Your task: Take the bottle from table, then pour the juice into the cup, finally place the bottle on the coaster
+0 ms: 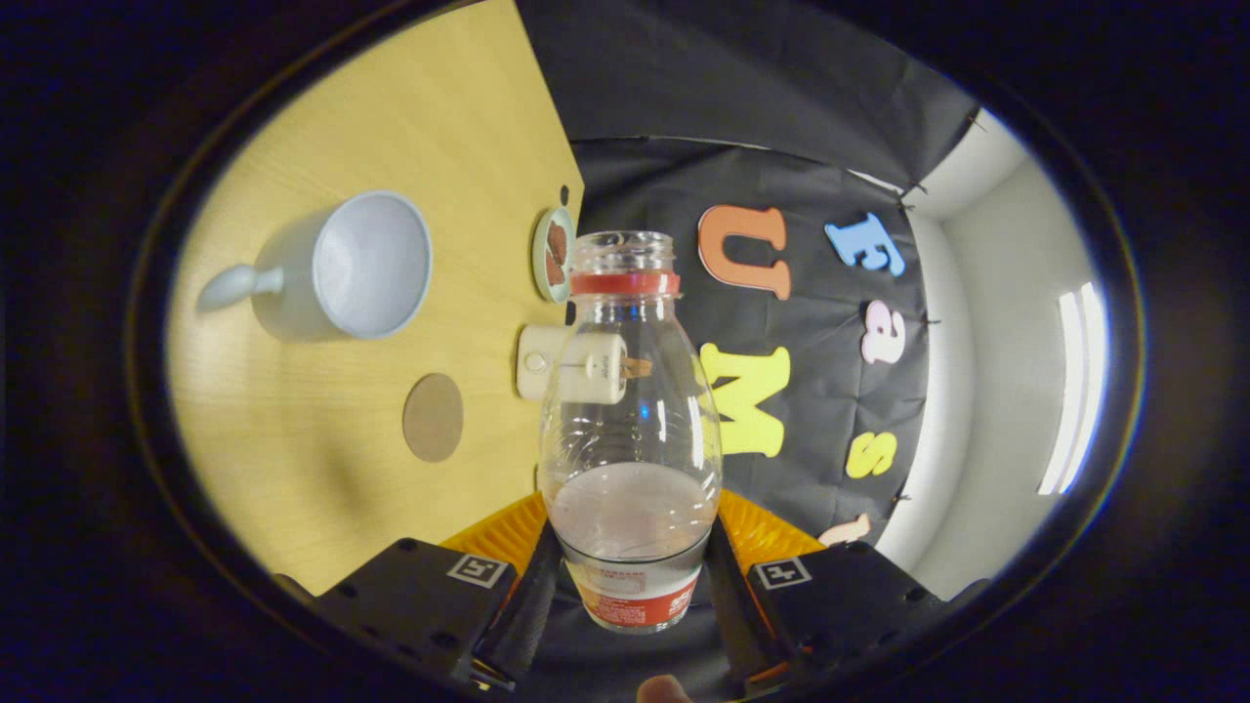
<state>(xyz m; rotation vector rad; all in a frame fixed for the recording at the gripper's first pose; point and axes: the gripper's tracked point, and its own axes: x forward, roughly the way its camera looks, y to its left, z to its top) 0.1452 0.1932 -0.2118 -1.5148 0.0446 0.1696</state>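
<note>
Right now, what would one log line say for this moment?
gripper: shut on bottle | bottle: uncapped, liquid at its base | cup: on table | coaster: bare

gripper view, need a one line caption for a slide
Gripper shut on an uncapped, tilted bottle, with the white cup and round coaster on the wooden table beyond.

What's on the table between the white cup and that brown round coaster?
Nothing: in the gripper view, only bare wooden table lies between the cup and the coaster. The tool is shut on the bottle.
</note>
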